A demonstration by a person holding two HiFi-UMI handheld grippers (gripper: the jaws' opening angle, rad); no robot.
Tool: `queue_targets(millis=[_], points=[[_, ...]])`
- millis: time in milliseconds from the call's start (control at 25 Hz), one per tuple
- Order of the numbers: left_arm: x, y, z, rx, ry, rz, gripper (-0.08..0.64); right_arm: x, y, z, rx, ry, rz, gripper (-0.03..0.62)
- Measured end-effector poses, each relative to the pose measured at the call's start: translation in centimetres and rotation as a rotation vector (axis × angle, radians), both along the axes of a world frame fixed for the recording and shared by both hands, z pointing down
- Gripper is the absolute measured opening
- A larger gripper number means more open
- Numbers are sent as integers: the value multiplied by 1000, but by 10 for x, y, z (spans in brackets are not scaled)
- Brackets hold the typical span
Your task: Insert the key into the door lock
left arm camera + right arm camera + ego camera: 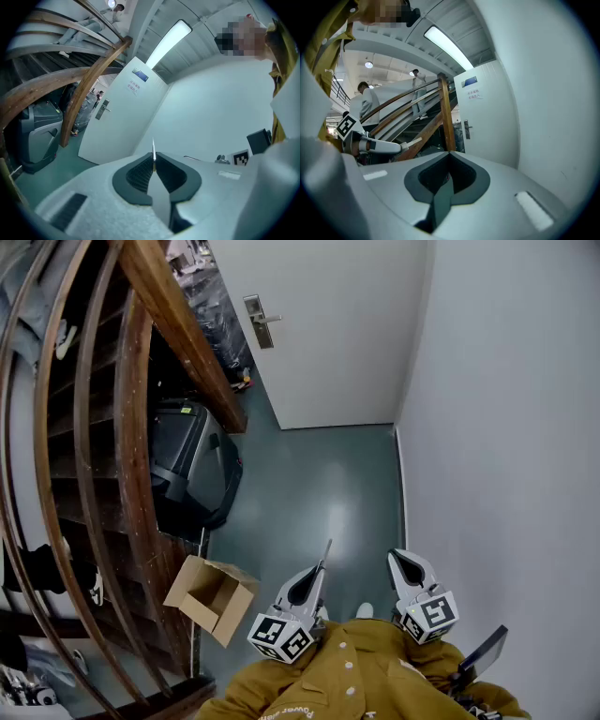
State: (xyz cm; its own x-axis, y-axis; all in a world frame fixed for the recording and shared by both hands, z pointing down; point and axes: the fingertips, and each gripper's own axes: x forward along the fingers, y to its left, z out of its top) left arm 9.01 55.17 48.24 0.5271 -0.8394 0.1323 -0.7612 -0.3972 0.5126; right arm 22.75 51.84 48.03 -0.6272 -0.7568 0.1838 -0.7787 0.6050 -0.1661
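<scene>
The white door (328,324) stands at the far end of the corridor, with its metal lock plate and handle (258,322) on its left side. My left gripper (317,573) is shut on a thin silver key (325,554), whose blade sticks out past the jaw tips toward the door. In the left gripper view the key (153,149) is seen edge-on, with the lock plate (103,108) far off to its left. My right gripper (401,561) is shut with nothing in it, and it sits beside the left one. The right gripper view shows the lock plate (467,129) ahead.
A curved wooden stair banister (141,427) runs along the left. Under it stand a dark grey machine (187,465) and an open cardboard box (211,596). A white wall (506,446) closes the right side. Green floor (319,493) leads to the door.
</scene>
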Motion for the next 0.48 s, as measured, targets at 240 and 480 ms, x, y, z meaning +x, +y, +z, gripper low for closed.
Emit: queue_targets(millis=[240, 480], points=[[-1, 1, 1, 1, 2, -7, 26, 0, 0, 0, 4, 3, -3, 5], [-3, 7, 1, -10, 13, -3, 26, -8, 9, -1, 3, -4, -31, 5]])
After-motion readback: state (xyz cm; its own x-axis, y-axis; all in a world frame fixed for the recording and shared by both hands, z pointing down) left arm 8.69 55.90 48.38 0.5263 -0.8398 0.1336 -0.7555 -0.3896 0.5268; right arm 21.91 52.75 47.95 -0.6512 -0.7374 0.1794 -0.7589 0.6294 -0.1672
